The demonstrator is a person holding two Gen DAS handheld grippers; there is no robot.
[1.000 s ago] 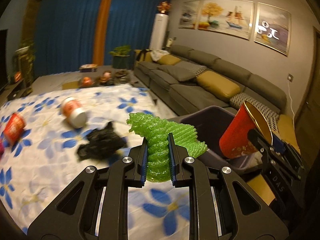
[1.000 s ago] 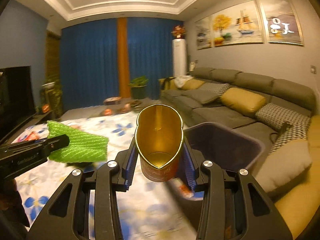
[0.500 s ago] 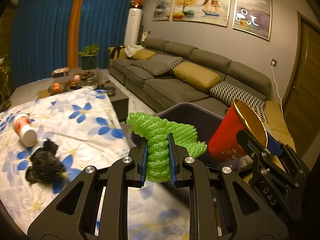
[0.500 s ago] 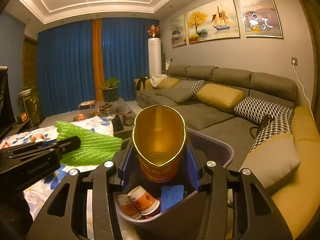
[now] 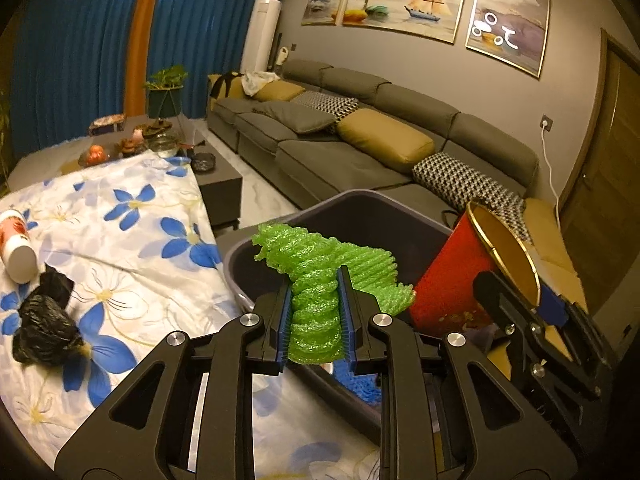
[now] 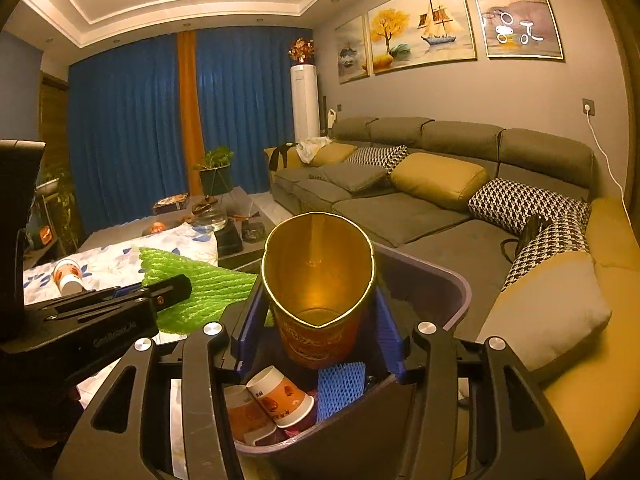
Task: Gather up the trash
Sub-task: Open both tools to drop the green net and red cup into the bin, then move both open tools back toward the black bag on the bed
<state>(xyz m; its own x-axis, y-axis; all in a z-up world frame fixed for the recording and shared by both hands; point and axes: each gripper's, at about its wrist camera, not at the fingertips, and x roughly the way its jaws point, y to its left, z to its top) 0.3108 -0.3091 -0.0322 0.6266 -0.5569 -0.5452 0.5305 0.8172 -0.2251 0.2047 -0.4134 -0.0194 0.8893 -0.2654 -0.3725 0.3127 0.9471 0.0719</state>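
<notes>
My left gripper (image 5: 313,320) is shut on a green foam net (image 5: 320,280) and holds it over the near rim of the grey trash bin (image 5: 360,208). My right gripper (image 6: 320,320) is shut on a red paper cup with a gold inside (image 6: 316,280), squeezed oval, held above the bin (image 6: 456,284). The cup also shows in the left wrist view (image 5: 452,280), and the green net shows in the right wrist view (image 6: 200,284). Inside the bin lie two paper cups (image 6: 280,400) and a blue foam net (image 6: 340,384).
On the flowered cloth (image 5: 132,216) lie a crumpled black bag (image 5: 44,320) and a white-and-red cup (image 5: 16,248). A grey sofa (image 6: 440,200) with cushions runs along the right. A low table (image 5: 216,176) with small items stands behind the cloth.
Both grippers have moved right from above the cloth to above the bin, each still holding its item. The bin's contents have come into the right wrist view.
</notes>
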